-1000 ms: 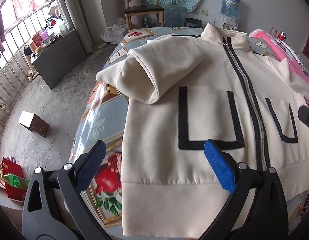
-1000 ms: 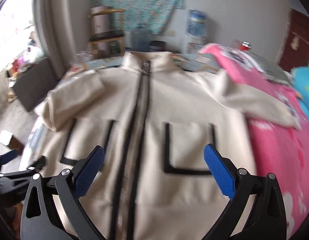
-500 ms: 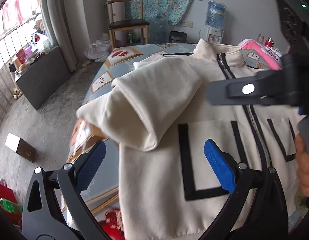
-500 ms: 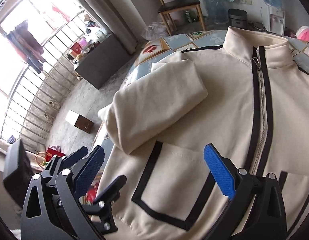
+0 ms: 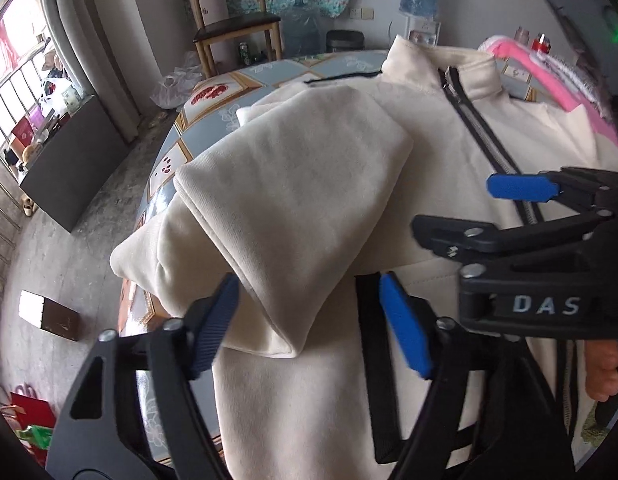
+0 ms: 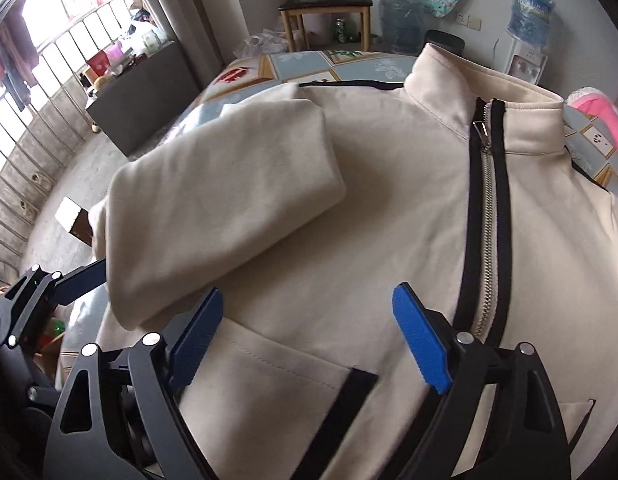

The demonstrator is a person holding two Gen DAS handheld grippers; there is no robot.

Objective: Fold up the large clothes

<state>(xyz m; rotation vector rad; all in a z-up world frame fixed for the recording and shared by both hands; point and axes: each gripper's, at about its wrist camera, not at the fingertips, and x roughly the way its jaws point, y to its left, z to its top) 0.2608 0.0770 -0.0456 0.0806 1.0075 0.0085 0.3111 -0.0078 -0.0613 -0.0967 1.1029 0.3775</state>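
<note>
At the far left, in the left wrist view, a small brown cardboard box with a white top [image 5: 49, 314] sits on the grey concrete floor, with a long dark grey cabinet [image 5: 75, 164] behind it under the barred window. A wooden chair with a dark seat [image 5: 235, 26] stands against the back wall.

The cream zip-front jacket with black trim [image 5: 309, 392] lies face up on a round table covered in a blue patterned cloth [image 5: 213, 96], collar toward the far wall. Its folded cream sleeve [image 5: 293, 200] lies across the chest, and the cuff end droops over the jacket's side edge toward the table rim.

The left gripper [image 5: 309, 324] hangs low over that sleeve end. Its blue-padded jaws are closing with the hanging corner of the sleeve between them; the near pad is at the fabric's edge, but a firm pinch does not show.

Further right, the right gripper [image 5: 449, 216] reaches in from the side, pointing across the jacket just past the sleeve, with a fingertip of the person's hand [image 5: 603, 368] visible below it.

In the right wrist view, the right gripper [image 6: 309, 340] hovers above the chest near the black-edged pocket [image 6: 293, 396]. Its jaws are closing but stand apart, with flat jacket cloth beneath and nothing pinched. The silver zipper with black borders [image 6: 487, 208] runs up to the collar on the right.
</note>
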